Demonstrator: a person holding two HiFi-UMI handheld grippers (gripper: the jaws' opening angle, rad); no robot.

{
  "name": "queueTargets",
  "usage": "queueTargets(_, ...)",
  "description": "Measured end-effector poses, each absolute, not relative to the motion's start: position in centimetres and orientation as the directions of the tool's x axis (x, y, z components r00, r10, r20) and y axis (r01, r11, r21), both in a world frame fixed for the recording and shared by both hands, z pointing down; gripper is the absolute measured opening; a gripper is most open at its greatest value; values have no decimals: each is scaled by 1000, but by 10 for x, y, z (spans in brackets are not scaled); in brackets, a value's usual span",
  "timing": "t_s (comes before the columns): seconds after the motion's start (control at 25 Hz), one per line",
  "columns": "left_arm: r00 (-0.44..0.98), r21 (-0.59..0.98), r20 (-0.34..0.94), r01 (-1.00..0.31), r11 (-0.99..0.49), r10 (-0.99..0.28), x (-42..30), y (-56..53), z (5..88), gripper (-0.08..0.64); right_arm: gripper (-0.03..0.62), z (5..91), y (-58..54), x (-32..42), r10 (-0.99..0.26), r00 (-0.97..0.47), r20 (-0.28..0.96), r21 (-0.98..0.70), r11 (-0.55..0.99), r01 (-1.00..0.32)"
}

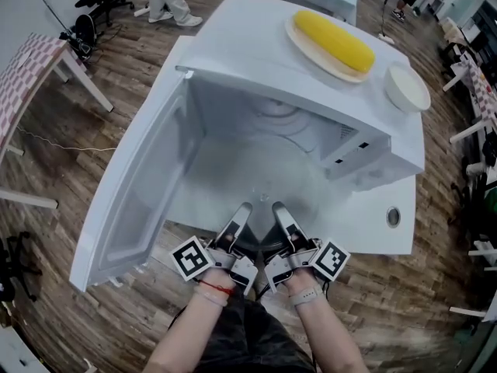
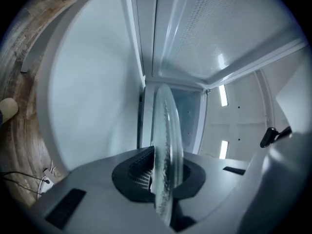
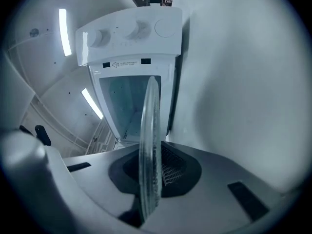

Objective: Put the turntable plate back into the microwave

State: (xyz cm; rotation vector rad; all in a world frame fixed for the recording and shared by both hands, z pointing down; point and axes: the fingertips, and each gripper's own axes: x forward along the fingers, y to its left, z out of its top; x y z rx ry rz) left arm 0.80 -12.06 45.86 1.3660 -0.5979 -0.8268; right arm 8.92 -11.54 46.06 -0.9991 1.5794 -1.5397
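The clear glass turntable plate hangs level in front of the open microwave cavity, its far part over the cavity mouth. My left gripper and right gripper sit side by side at its near rim, both shut on it. In the left gripper view the plate stands edge-on between the jaws of the left gripper. The right gripper view shows the same rim pinched by the right gripper, with the microwave's control panel beyond.
The microwave door swings wide open to the left. On top of the microwave lie a corn cob on a plate and a white bowl. The white table has a round hole. A chequered table stands far left.
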Motion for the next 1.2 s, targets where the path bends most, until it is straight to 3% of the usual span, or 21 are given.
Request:
queueTargets(0.88, 619, 991, -75, 134, 12, -782, 13, -197, 463, 31, 40, 466, -189, 95, -905, -423, 35, -999, -19, -42)
queueTargets(1.2, 576, 983, -96, 182, 13, -812, 11, -207, 461, 31, 40, 467, -203, 101, -915, -402, 34, -999, -25, -28)
